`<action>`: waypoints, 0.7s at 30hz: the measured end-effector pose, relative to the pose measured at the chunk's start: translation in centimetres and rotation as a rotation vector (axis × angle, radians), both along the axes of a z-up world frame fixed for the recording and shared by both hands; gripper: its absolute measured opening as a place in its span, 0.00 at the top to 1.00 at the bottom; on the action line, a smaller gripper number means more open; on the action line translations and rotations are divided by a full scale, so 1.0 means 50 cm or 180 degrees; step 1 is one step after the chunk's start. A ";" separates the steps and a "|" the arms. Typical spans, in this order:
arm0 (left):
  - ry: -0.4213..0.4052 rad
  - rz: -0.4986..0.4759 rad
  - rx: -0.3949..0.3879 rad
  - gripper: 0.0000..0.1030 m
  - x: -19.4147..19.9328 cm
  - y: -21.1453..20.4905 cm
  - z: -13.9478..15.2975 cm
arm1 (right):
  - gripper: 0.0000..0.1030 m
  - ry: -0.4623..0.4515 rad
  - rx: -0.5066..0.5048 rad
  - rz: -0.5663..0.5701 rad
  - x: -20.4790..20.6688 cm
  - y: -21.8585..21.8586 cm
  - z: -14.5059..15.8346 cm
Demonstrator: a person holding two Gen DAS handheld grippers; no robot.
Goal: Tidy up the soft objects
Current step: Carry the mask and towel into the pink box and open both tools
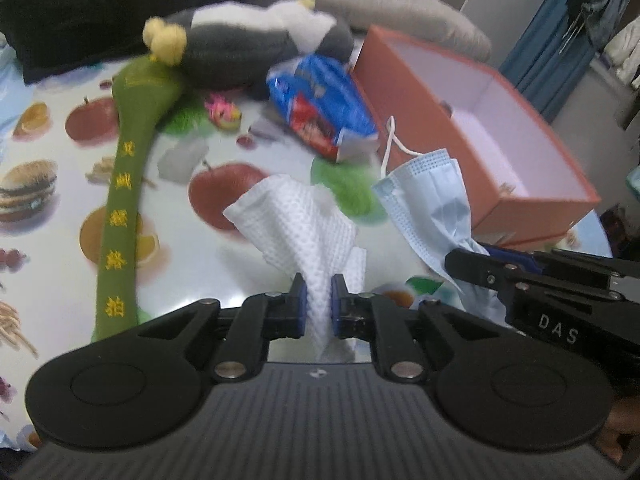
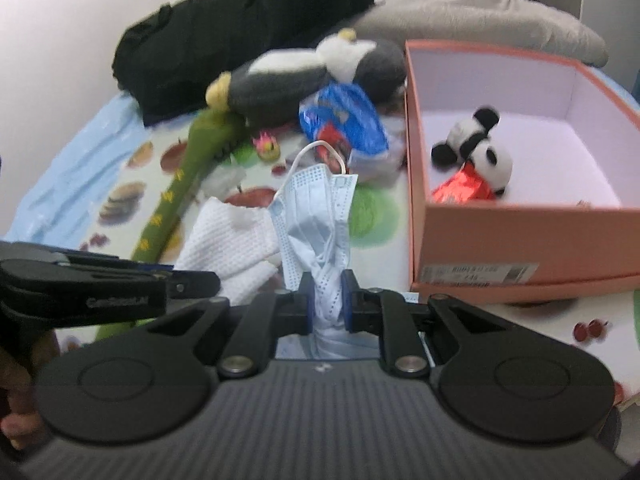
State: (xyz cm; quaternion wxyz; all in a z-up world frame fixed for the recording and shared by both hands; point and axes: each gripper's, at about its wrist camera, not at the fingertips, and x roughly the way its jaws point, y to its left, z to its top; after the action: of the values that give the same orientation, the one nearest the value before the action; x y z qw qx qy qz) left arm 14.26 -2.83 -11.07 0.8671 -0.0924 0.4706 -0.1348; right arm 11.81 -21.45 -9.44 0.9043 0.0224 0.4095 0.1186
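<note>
My left gripper [image 1: 319, 294] is shut on a white waffle cloth [image 1: 296, 216] and holds it above the fruit-print table. My right gripper [image 2: 326, 294] is shut on a blue face mask [image 2: 316, 204]; it also shows in the left wrist view [image 1: 426, 196]. The orange box [image 2: 472, 240] stands at the right with a panda plush [image 2: 480, 152] and a red packet [image 2: 460, 190] inside. A grey and white plush [image 2: 304, 76], a green plush stick [image 1: 124, 208] and a blue snack bag [image 1: 320, 100] lie on the table behind.
A black bag [image 2: 240, 28] and a grey pillow [image 2: 480, 12] lie at the back. The table [image 1: 60, 152] carries a fruit-print cover. The left gripper's side [image 2: 100, 288] shows at the left of the right wrist view, close to the mask.
</note>
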 end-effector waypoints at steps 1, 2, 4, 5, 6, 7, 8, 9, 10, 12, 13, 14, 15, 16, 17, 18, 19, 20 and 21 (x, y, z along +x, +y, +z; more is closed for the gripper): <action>-0.0027 0.0004 -0.0030 0.86 -0.001 0.001 0.013 | 0.83 -0.0041 0.0006 -0.0011 -0.001 -0.003 0.011; -0.0056 0.0011 -0.0065 0.86 -0.001 0.001 0.026 | 0.83 -0.0083 0.0015 -0.0024 0.000 -0.005 0.023; -0.0129 0.0022 -0.0124 0.86 0.000 0.002 0.053 | 0.83 -0.0155 0.0042 -0.0056 0.001 -0.011 0.047; -0.0170 0.0023 -0.0143 0.86 0.003 0.001 0.067 | 0.83 -0.0187 0.0055 -0.0070 0.002 -0.015 0.058; -0.0210 0.0021 -0.0157 0.86 0.005 -0.002 0.082 | 0.83 -0.0227 0.0068 -0.0085 0.003 -0.019 0.071; -0.0251 0.0012 -0.0170 0.86 0.008 -0.005 0.096 | 0.83 -0.0270 0.0077 -0.0101 0.005 -0.023 0.083; -0.0302 0.0003 -0.0179 0.86 0.013 -0.010 0.113 | 0.83 -0.0307 0.0086 -0.0116 0.007 -0.027 0.095; -0.0344 -0.0007 -0.0179 0.86 0.015 -0.014 0.128 | 0.83 -0.0340 0.0093 -0.0134 0.009 -0.031 0.105; -0.0398 -0.0020 -0.0176 0.86 0.020 -0.020 0.145 | 0.83 -0.0376 0.0100 -0.0150 0.012 -0.035 0.116; -0.0490 -0.0042 -0.0186 0.86 0.033 -0.032 0.176 | 0.83 -0.0462 0.0108 -0.0179 0.020 -0.044 0.142; -0.0538 -0.0059 -0.0203 0.86 0.041 -0.038 0.192 | 0.83 -0.0508 0.0109 -0.0194 0.024 -0.048 0.155; -0.0586 -0.0075 -0.0216 0.86 0.048 -0.046 0.209 | 0.83 -0.0548 0.0109 -0.0206 0.028 -0.052 0.166; -0.0629 -0.0092 -0.0224 0.86 0.057 -0.054 0.225 | 0.83 -0.0601 0.0109 -0.0219 0.033 -0.057 0.179; -0.0676 -0.0108 -0.0239 0.86 0.066 -0.063 0.241 | 0.83 -0.0656 0.0105 -0.0237 0.037 -0.064 0.194; -0.0719 -0.0125 -0.0254 0.86 0.075 -0.072 0.256 | 0.83 -0.0700 0.0095 -0.0252 0.040 -0.069 0.206; -0.0759 -0.0144 -0.0269 0.86 0.086 -0.082 0.271 | 0.83 -0.0760 0.0078 -0.0270 0.044 -0.075 0.221; -0.0789 -0.0167 -0.0279 0.86 0.094 -0.092 0.284 | 0.83 -0.0817 0.0062 -0.0292 0.047 -0.082 0.235; -0.0816 -0.0193 -0.0286 0.86 0.105 -0.105 0.297 | 0.83 -0.0880 0.0046 -0.0320 0.050 -0.090 0.250; -0.0836 -0.0221 -0.0294 0.86 0.116 -0.118 0.307 | 0.83 -0.0938 0.0037 -0.0358 0.055 -0.100 0.264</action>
State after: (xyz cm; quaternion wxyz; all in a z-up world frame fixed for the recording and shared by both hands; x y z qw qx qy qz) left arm 20.07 -8.72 4.30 0.9109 -0.0975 0.3492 -0.1971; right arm 14.57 -26.46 3.78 0.9597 0.0329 0.2698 0.0721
